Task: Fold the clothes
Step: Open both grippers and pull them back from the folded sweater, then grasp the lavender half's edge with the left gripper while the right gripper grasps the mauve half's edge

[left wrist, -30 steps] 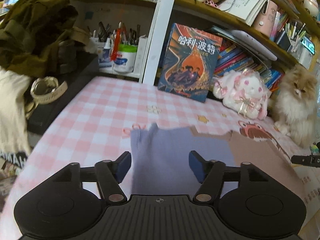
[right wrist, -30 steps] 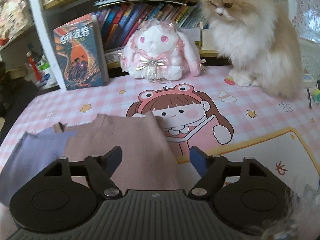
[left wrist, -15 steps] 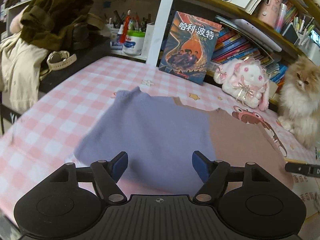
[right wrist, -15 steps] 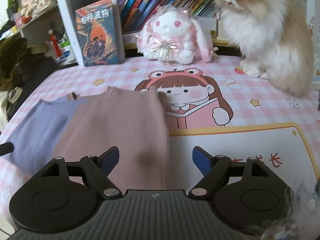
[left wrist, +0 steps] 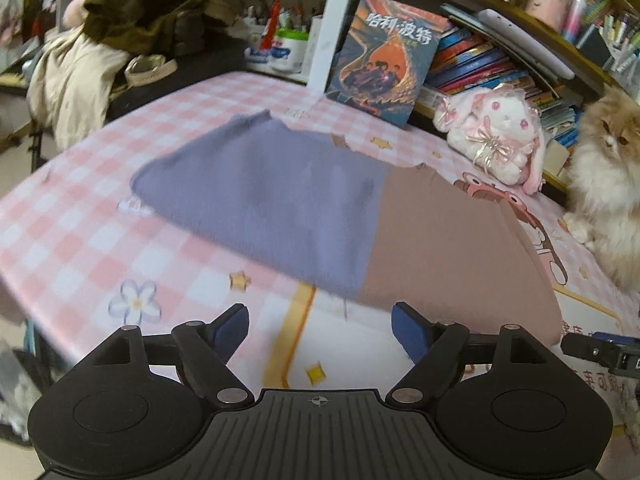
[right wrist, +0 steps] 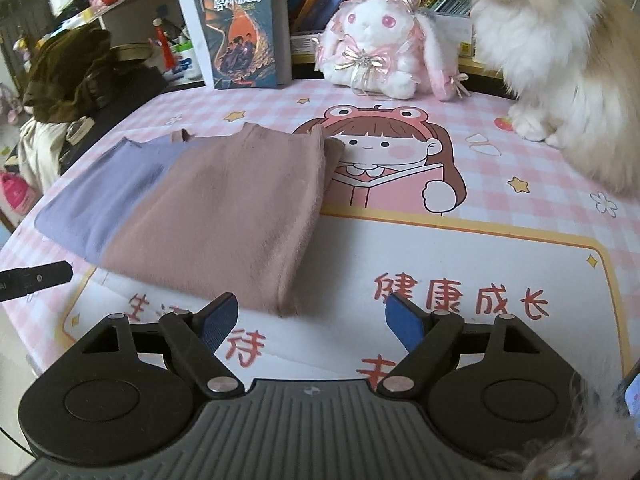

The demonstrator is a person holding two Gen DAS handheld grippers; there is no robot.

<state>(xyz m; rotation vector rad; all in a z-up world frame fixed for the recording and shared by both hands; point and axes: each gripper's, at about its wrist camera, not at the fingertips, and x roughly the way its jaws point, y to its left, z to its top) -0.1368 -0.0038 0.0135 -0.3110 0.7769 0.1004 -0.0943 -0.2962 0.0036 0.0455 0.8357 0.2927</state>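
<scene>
A folded two-tone garment lies flat on the pink checked table mat (left wrist: 72, 248). Its purple half (left wrist: 264, 196) is on the left and its dusty-pink half (left wrist: 452, 248) on the right. In the right wrist view the purple part (right wrist: 108, 196) and pink part (right wrist: 232, 208) lie left of centre. My left gripper (left wrist: 320, 330) is open and empty, just short of the garment's near edge. My right gripper (right wrist: 312, 322) is open and empty, near the pink half's front corner.
A fluffy cat (right wrist: 560, 72) sits at the table's right back. A pink plush rabbit (right wrist: 380, 48) and a standing book (right wrist: 244, 28) are at the back by the bookshelf. A pile of clothes (left wrist: 120, 24) lies at the left. The mat shows a cartoon girl (right wrist: 384, 152).
Both grippers have pulled back toward the table's near edge, away from the garment. The garment lies spread in the same two-tone fold. Both stay open.
</scene>
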